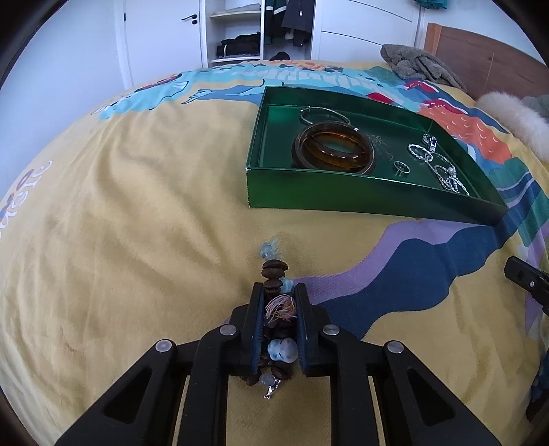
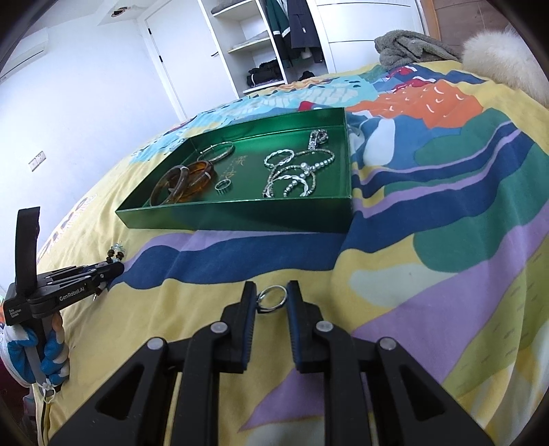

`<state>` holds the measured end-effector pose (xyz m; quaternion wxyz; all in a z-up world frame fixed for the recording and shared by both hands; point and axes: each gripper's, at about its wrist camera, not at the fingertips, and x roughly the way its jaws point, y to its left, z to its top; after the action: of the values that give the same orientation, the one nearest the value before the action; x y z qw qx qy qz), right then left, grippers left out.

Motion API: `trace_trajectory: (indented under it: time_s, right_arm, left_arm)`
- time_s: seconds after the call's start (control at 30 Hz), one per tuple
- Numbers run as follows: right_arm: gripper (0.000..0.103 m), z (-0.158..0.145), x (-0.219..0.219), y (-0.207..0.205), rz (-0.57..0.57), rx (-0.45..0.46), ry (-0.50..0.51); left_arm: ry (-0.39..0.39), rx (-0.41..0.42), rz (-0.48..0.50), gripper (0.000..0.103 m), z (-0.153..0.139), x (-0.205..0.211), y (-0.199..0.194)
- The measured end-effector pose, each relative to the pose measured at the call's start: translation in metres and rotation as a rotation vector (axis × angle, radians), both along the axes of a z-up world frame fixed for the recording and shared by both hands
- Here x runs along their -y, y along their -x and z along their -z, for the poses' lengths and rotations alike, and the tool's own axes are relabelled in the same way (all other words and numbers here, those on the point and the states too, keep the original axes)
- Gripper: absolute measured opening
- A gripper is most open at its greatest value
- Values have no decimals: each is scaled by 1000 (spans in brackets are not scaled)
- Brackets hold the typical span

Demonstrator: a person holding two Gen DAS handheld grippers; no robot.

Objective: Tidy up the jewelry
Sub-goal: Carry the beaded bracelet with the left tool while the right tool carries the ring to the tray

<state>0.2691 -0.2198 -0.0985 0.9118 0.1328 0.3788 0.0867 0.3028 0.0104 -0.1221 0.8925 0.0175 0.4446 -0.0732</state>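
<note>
My left gripper (image 1: 278, 291) is shut on a beaded bracelet (image 1: 274, 271) of brown coffee-bean beads, pale blue beads and a thread tassel, just above the bedspread. It also shows in the right wrist view (image 2: 115, 266). My right gripper (image 2: 271, 291) is shut on a silver ring (image 2: 272, 298), held upright between the fingertips. The green tray (image 1: 308, 192) lies ahead on the bed, also in the right wrist view (image 2: 240, 212). It holds amber bangles (image 1: 333, 151), a silver bangle (image 1: 322, 115), a small ring (image 1: 402, 168) and silver chains (image 1: 442, 171).
The colourful bedspread (image 1: 120, 206) covers the bed. A grey towel (image 1: 422, 63) and a white fluffy cushion (image 1: 514, 120) lie at the far right by the wooden headboard (image 1: 487, 58). An open wardrobe (image 1: 240, 31) stands behind.
</note>
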Motion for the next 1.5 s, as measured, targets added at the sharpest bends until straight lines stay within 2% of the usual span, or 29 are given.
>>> trace_trajectory:
  time_s: [0.37,1.13,1.5]
  right_arm:
    - [16,-18,-6,31,2,24,26]
    - [16,-89,-31,112,-23,146,63]
    - [16,-125,-28,139,-14,221,72]
  left_arm:
    - [26,20,8,16,-17,-6,23]
    - [38,157,49,16,-101,5,105]
    - [41,230,77,16,-141,16,127]
